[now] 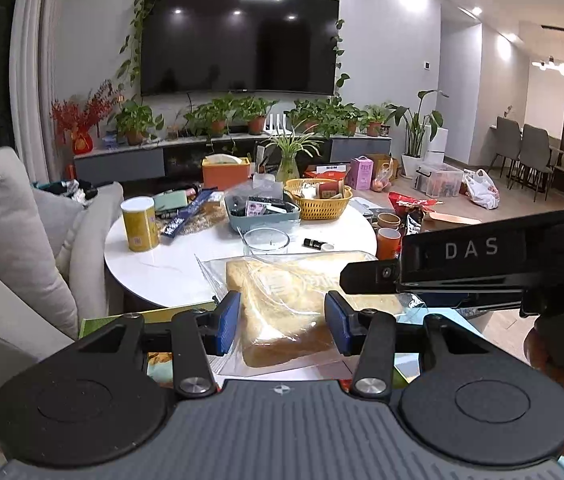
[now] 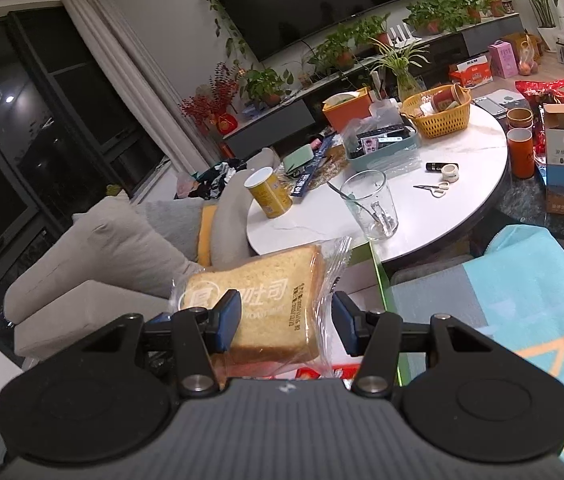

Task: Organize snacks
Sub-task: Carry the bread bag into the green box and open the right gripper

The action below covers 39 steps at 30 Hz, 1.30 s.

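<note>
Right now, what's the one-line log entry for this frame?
bagged bread slice | gripped by left gripper | right gripper flanks it, grip unclear

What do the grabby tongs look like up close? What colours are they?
Both tongs look alike: the left tongs and right tongs have blue ribbed pads on black arms, silver bolts, two round black discs and a grey ridged body. The left view shows the right tool's black side, marked "DAS" in pale letters.
</note>
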{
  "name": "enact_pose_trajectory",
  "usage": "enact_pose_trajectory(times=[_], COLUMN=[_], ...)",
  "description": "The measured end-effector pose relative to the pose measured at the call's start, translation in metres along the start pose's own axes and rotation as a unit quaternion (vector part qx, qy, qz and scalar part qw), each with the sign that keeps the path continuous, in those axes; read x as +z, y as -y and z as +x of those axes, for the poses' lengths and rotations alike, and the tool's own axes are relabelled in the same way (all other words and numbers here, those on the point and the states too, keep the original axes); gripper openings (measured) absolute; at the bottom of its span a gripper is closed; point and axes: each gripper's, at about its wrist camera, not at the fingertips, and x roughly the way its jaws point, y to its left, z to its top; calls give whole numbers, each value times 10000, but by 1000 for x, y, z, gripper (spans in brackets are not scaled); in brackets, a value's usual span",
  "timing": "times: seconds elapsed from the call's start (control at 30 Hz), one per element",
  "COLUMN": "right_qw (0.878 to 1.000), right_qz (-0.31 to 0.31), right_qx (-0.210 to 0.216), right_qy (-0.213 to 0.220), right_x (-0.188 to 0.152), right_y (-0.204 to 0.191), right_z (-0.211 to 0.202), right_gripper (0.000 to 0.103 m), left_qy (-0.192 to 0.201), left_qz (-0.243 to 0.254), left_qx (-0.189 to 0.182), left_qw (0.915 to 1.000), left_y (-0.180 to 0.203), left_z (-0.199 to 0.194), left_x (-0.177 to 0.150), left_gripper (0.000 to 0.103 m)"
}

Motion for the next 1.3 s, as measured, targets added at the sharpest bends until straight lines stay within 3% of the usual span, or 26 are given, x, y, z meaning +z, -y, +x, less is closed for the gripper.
enact_pose_trajectory(times=[0.13,0.27,0.33,0.7,1.3], right_qw=[10000,9983,9988,9994,9992], right_qz=[27,99,128,-192,-373], right_qx=[-82,-571,-478,-253,-83], right_qy=[-16,6,-18,-118,82], right_x=[-4,-14,-17,-19,-32], right_y=[8,25,28,4,-18], right_z=[20,35,32,9,-75], right_gripper=[53,53,53,53,53], left_qy=[-161,-542,-576,-429,-275], left_qz=[-236,-323,-322,-68,88], left_qx=[32,493,502,526,514], left_qw=[9996,9968,9966,9977,9983], left_y=[-12,-24,-28,-14,26], left_z=[31,55,54,20,-71], left_x=[-6,-24,-29,-21,-17], left_gripper=[51,52,52,52,53])
